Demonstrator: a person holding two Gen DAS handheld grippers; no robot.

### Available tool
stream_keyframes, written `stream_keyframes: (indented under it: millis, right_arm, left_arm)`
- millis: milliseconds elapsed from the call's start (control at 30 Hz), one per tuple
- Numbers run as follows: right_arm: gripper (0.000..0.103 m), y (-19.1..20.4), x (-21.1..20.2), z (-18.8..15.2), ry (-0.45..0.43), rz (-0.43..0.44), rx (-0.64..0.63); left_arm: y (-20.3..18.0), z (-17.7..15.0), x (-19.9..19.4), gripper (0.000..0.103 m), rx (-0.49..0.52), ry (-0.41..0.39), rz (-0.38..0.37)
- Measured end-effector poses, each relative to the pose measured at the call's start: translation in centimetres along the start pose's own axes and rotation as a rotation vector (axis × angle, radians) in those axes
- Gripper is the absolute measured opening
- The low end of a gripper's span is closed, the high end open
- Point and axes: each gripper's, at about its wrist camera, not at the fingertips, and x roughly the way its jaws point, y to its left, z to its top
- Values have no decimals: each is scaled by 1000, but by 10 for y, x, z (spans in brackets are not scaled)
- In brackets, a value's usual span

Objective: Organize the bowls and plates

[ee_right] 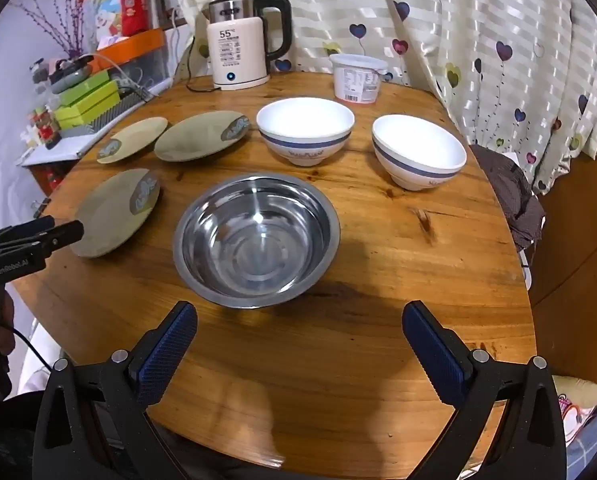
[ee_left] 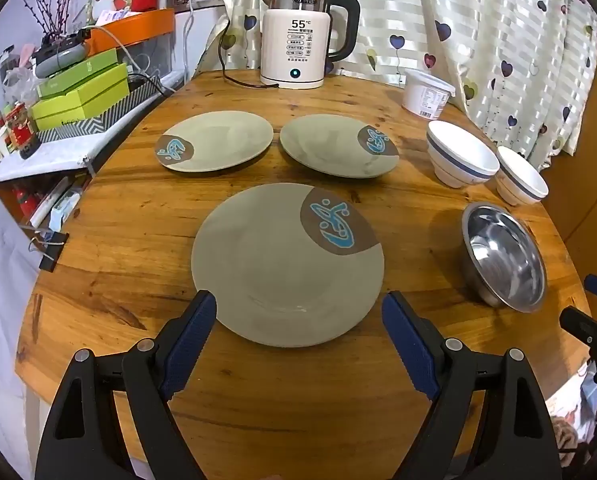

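Three grey-green plates with a blue motif lie on the round wooden table: a near plate and two far ones, far left plate and far right plate. My left gripper hovers open just before the near plate, nothing between its blue pads. A steel bowl sits ahead of my right gripper, which stands open and empty. Two white bowls with a blue band stand behind it, left bowl and right bowl. The left gripper's body shows at the right view's left edge.
A white electric kettle with its cord and a white lidded tub stand at the table's back. Green boxes and clutter fill a shelf at left. A heart-print curtain hangs behind; dark cloth lies by the right edge.
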Motion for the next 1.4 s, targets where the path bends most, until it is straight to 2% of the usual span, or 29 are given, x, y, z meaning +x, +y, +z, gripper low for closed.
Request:
stream_keyframes:
  millis: [267, 567, 633, 1400]
  right_arm:
    - [103, 6, -3, 3, -8, 5, -4]
    - [103, 5, -3, 4, -14, 14, 2]
    - [103, 5, -3, 4, -18, 15, 5]
    - [103, 8, -2, 5, -31, 35, 5]
  left_arm:
    - [0, -1, -8, 85, 4, 29, 1]
    - [-6, 12, 2, 85, 21, 36, 3]
    - [0, -1, -1, 85, 25, 17, -7]
    - [-3, -3, 0, 85, 38, 26, -26]
